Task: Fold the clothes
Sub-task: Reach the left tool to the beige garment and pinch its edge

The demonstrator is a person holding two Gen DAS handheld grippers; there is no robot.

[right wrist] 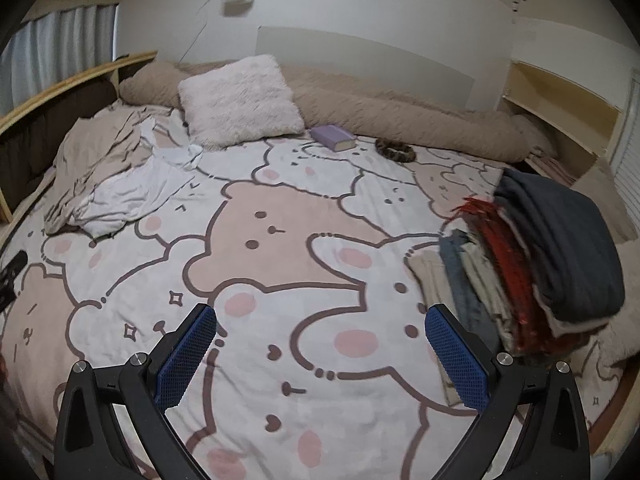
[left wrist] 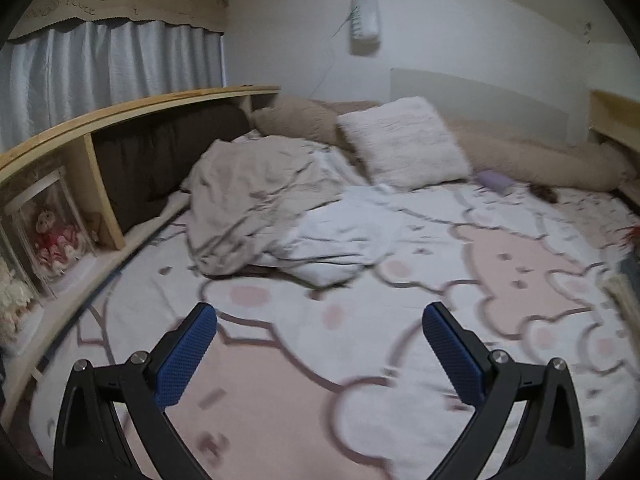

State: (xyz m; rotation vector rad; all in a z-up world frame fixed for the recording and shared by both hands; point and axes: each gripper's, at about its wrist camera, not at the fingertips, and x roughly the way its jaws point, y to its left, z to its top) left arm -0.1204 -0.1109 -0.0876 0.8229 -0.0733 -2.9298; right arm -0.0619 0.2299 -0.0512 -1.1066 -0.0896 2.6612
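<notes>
A crumpled beige garment (left wrist: 248, 192) and a crumpled white garment (left wrist: 340, 236) lie heaped on the bed's far left; the beige one (right wrist: 96, 152) and the white one (right wrist: 132, 192) also show in the right wrist view. A stack of folded clothes (right wrist: 532, 264), dark grey on top with red, beige and blue layers, sits at the bed's right edge. My left gripper (left wrist: 320, 352) is open and empty over the bear-print bedspread (left wrist: 280, 360), short of the heap. My right gripper (right wrist: 322, 354) is open and empty, just left of the stack.
A fluffy white pillow (right wrist: 240, 100) and a long beige bolster (right wrist: 400, 116) lie at the head. A purple book (right wrist: 334, 138) and a dark hair tie (right wrist: 396, 150) lie near them. A wooden shelf (left wrist: 100, 128) holding a doll (left wrist: 52, 236) runs along the left.
</notes>
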